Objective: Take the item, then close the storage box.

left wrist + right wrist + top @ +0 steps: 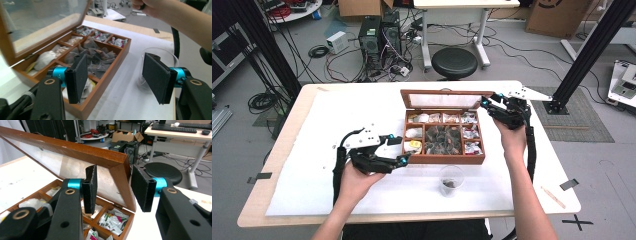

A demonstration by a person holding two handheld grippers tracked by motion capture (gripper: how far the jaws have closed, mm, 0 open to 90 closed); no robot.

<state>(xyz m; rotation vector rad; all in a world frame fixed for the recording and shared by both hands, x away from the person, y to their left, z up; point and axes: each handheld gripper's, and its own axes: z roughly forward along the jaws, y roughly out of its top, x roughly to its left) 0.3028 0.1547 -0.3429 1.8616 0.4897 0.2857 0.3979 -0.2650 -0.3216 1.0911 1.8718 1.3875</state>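
Left gripper (pixel 404 150), jaws wide and empty, sits just beside the tea box (pixel 443 159), nearer its packets; right gripper (pixel 112 188) clamps the raised lid (pixel 75 150).

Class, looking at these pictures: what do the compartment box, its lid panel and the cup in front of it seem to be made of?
The reddish-brown compartment box looks like stained wood: a matt, slightly grainy frame. Its lid panel seems to be glass or clear plastic, since you see through it. The small see-through cup is probably thin clear plastic, though glass can't be ruled out.
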